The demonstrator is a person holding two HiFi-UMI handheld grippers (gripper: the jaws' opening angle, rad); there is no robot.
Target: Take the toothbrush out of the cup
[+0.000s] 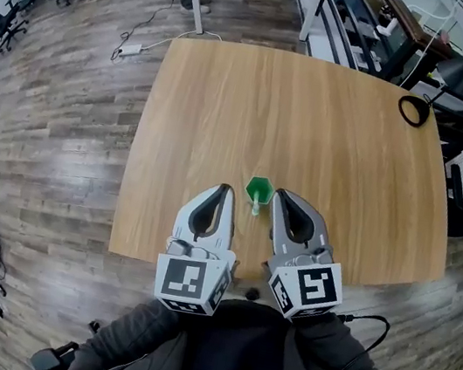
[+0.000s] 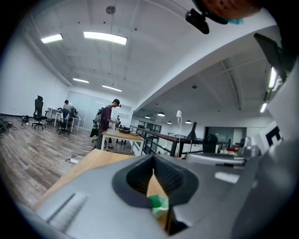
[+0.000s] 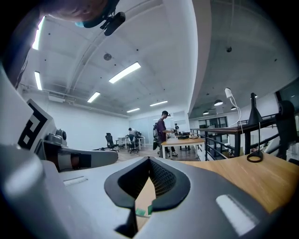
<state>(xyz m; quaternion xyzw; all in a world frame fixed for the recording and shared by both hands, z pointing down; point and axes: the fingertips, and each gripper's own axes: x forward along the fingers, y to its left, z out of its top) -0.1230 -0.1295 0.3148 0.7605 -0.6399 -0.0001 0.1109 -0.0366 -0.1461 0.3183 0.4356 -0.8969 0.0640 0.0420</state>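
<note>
Head view is showing left gripper point(image 1: 225, 188) and right gripper point(image 1: 280, 195), both closed and empty, crowding the green cup point(image 1: 257, 188) at twelve o'clock, possibly toppling it.

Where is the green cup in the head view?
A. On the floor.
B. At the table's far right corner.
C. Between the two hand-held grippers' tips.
C: the green cup stands on the table between the tips of the left hand-held gripper and the right hand-held gripper.
</note>
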